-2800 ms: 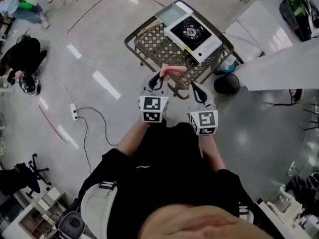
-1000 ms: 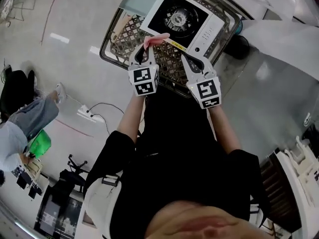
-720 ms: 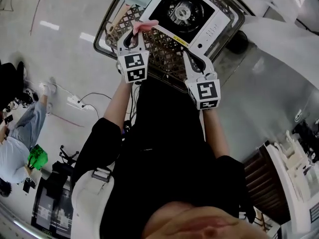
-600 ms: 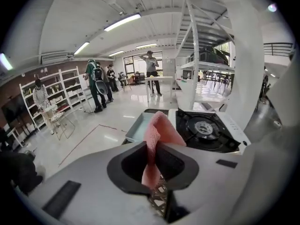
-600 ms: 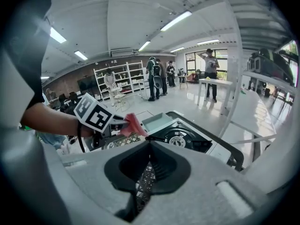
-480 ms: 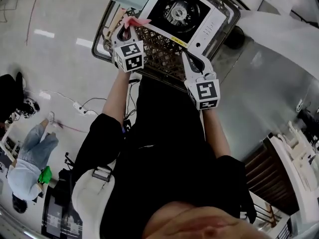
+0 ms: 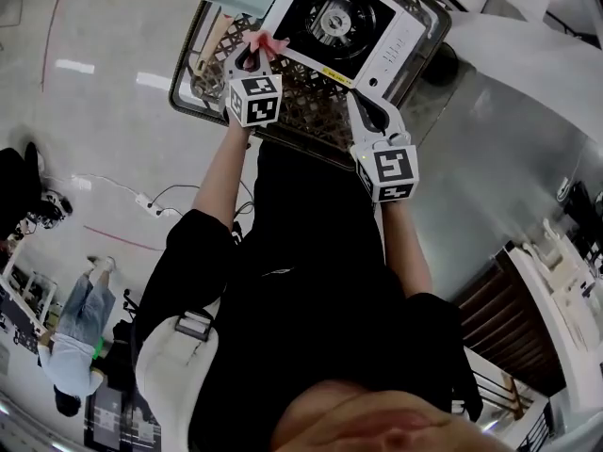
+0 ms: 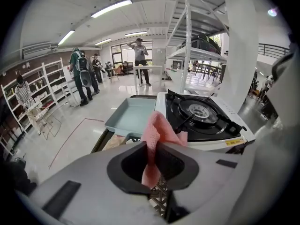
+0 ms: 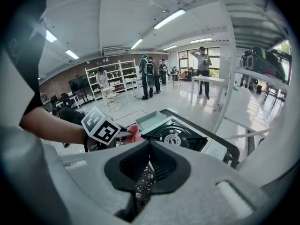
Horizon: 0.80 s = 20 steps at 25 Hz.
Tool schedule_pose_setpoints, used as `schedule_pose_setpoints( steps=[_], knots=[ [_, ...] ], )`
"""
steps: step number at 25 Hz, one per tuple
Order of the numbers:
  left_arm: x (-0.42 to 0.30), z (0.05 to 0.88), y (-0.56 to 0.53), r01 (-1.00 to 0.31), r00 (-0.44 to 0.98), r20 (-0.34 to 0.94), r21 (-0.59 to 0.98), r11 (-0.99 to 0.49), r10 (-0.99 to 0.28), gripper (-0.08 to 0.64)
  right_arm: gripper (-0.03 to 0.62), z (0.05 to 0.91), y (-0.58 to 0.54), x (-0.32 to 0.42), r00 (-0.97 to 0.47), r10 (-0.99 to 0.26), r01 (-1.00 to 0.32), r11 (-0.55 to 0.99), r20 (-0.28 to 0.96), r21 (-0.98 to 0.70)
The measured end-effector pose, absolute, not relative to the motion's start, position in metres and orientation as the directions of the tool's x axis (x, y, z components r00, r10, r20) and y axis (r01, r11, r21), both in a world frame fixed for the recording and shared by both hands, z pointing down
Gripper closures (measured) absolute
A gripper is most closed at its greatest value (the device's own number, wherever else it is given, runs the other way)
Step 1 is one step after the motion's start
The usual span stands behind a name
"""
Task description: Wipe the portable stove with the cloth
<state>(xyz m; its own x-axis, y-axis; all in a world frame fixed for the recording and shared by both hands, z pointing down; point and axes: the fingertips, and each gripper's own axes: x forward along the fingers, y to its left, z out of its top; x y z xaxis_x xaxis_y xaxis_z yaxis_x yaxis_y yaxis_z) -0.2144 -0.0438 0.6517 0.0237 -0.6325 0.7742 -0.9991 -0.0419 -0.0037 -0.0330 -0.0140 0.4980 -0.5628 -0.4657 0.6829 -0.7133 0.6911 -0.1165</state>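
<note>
Left tool: jaws narrow, pinched on the cloth. The cloth is pink with a fine mesh weave and is crumpled. One fold sticks up past the black pads and a tail hangs below them. In the head view it sits at 8 o'clock from the stove centre, at the near-left corner and just beside the white edge. Can't tell if it's touching.

Portable stove: flat rectangular box with a white casing and a black top pan. A round silver burner sits mid-pan, ringed by black pan-support prongs. A white control strip runs along the 4 o'clock side; its marks are too small to read. There's a yellow label on the front edge, print unreadable.

The stove stands on the tabletop, which is an open brownish diamond lattice with a dark rim and rounded corners. A tray lies against the stove at 10 o'clock. It's pale blue-grey, shallow, rectangular and matte, with rounded corners.

Right tool: jaws fully together, nothing between them. It's over the lattice at 6 o'clock from the stove, near the front edge but apart from it.

Both tools have grey moulded bodies, and each carries a white cube with black square markers.
</note>
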Motion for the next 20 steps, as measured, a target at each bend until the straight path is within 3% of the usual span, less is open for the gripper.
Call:
schedule_pose_setpoints(
  steps=[20],
  knots=[
    [-0.180, 0.654, -0.045, -0.985, 0.150, 0.801, 0.068, -0.162, -0.579, 0.523, 0.589, 0.520, -0.010, -0.019, -0.552, -0.461, -0.734, 0.664, 0.694, -0.143]
  ],
)
